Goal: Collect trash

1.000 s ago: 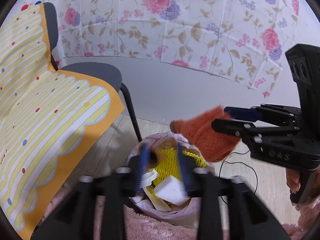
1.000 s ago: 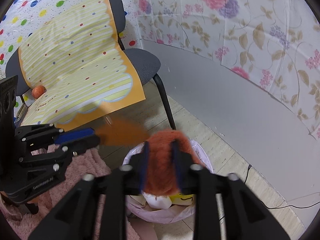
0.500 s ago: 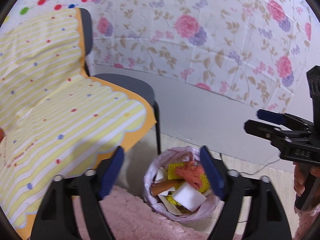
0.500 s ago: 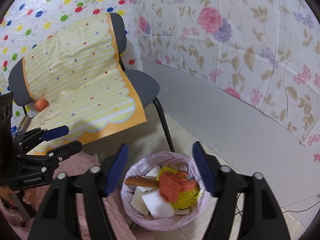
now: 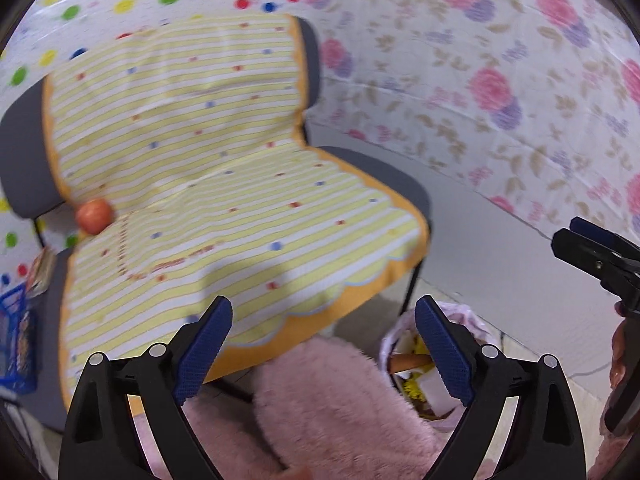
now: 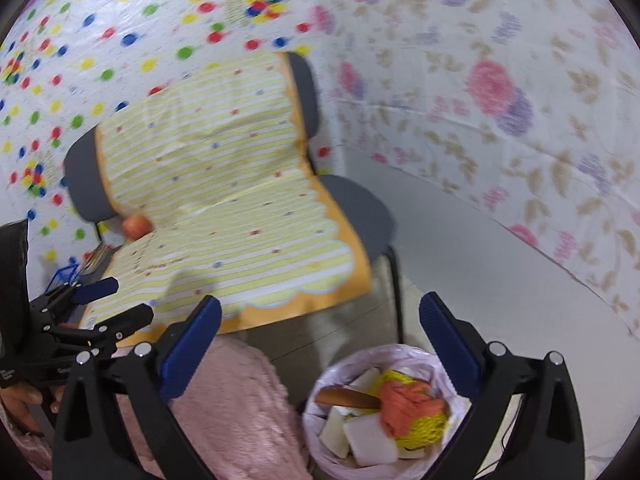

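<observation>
A small bin with a pink liner (image 6: 400, 351) stands on the floor beside the chair leg. In it lie an orange fuzzy wad (image 6: 408, 402), yellow netting (image 6: 418, 438), white foam blocks (image 6: 368, 442) and a brown stick (image 6: 346, 397). My right gripper (image 6: 320, 344) hangs above the bin, its jaws opening with nothing between them. My left gripper (image 5: 322, 344) is over the pink rug, jaws opening and also empty. In the left wrist view the bin (image 5: 390, 340) is partly hidden behind one finger. Each gripper shows in the other's view: the left gripper (image 6: 120, 302), the right gripper (image 5: 568, 234).
A grey chair under a yellow striped mat (image 5: 224, 200) fills the left, with an orange fruit (image 5: 94, 216) at the seat's back. A fluffy pink rug (image 5: 332, 400) lies by the bin. A blue basket (image 5: 16, 336) sits far left. Floral sheeting (image 6: 500, 92) covers the wall.
Both grippers let go of orange fuzzy pieces, which dropped into the bin. Both opened wide, rose and swung left towards the chair.
</observation>
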Tool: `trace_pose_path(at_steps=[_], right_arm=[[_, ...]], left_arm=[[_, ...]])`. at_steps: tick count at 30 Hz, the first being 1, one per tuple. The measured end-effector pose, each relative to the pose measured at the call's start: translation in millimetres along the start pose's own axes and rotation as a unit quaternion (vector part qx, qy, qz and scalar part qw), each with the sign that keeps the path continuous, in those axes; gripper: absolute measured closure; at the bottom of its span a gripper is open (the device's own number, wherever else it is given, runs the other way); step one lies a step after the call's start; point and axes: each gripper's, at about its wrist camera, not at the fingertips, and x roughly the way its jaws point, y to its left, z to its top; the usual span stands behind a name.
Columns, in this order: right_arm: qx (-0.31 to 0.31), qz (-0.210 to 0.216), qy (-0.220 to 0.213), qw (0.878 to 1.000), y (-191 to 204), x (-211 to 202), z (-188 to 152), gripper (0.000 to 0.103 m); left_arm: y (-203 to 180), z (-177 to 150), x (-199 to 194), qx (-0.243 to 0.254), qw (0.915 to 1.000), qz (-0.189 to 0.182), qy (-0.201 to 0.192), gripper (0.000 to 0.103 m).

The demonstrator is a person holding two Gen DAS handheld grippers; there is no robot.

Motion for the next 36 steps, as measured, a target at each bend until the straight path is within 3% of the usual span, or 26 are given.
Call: trace_pose_path(at_steps=[5,11,16,26,36], right_arm=[[-0.032,0.022,-0.001,0.999,36,13,17,0.006],[-0.067,0.013,-0.012,0.998,64,17,36,0.006],[-0.102,0.015,-0.013,0.995,87,19,43,0.006],[-0.123,0.037,-0.004,0.992,121,29,44,0.006],[-0.129,0.035,0.005,0.991,129,34,42,0.006]], left_arm=[[31,1,-18,-0.04,0.9975,0.059,-0.005,0.006],[62,-2,-34,-0.073,0.9872,0.142,0.002,0.006],[80,-7,-53,-0.088,0.9781,0.188,0.0,0.006],[112,-18,-84,-0.119,0.9672,0.224,-0.004,0.006],[120,-18,-87,-0.133,0.9657,0.223,-0.007,0.006]])
